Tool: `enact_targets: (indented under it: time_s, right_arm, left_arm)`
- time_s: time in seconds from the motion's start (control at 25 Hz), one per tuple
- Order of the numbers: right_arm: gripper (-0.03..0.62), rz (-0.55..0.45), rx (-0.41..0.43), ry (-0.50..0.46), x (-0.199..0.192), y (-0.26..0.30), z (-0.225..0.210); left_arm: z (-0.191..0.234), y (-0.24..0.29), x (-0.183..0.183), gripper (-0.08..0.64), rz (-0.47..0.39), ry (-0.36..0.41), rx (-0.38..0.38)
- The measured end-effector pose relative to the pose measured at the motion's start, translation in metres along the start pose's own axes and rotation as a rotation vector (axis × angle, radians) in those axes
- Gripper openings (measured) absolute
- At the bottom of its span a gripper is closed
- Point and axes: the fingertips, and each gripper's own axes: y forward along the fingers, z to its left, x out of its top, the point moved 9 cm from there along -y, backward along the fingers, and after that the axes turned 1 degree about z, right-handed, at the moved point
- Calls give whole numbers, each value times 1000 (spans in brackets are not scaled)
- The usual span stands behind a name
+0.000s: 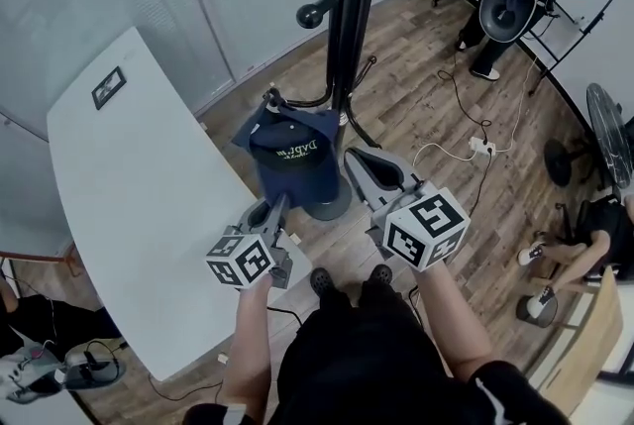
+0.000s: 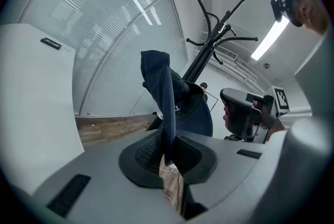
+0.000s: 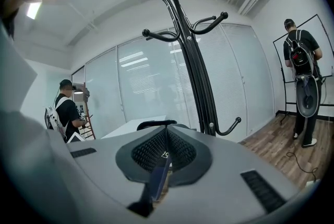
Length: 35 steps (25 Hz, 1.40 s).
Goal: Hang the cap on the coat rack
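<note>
Cap: navy cap (image 1: 291, 156) with pale lettering on the front, held in the air off the floor, in front of the rack's pole and above its base.
Cap and hook: its upper edge is just beside a low hook (image 1: 293, 101); I cannot tell whether they touch.
Left gripper: the left gripper (image 1: 279, 202) has its jaws nearly together, pinched on a thin edge of the cap; in the left gripper view a fold of navy cloth (image 2: 166, 97) rises straight out from between the pads.
Right gripper: the right gripper (image 1: 353, 157) has its jaws together with nothing gripped between them; it is just beside the cap, on its right, and points toward the rack.
Rack: black rack (image 1: 349, 17) with curved hooks ending in round knobs, standing on the floor between the desk and the open room; in the right gripper view its pole (image 3: 194, 66) rises just beyond the jaws.
Desk: white desk (image 1: 119, 175) on the left, with a small dark square item (image 1: 108, 87) near its far end.
Floor: wood floor (image 1: 426, 76) with a white power strip (image 1: 482, 148) and loose cables.
Others: a person in black (image 3: 301, 61) stands far right by a frame; another person (image 3: 65, 110) stands at the left, beyond the desk.
</note>
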Motion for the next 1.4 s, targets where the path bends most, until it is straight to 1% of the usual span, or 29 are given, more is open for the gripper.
enact_targets:
  time_s: [0.28, 0.52, 0.76, 1.0, 1.2, 1.4]
  right_arm:
    - [32, 26, -16, 11, -6, -13, -8]
    - [32, 35, -17, 12, -7, -12, -7]
    - [31, 39, -17, 22, -11, -14, -6]
    - [32, 43, -18, 29, -13, -12, -8]
    - [32, 43, -20, 33, -13, -12, -8]
    - [32, 47, -22, 32, -15, -13, -7]
  left_arm:
    - [-3, 12, -4, 31, 10, -39, -11]
    - [4, 14, -2, 31, 19, -45, 11]
    - [6, 14, -7, 31, 47, -45, 33]
    - [16, 15, -10, 31, 73, -102, 50]
    - [19, 21, -14, 31, 113, -122, 39]
    - [23, 28, -20, 31, 146, -131, 62]
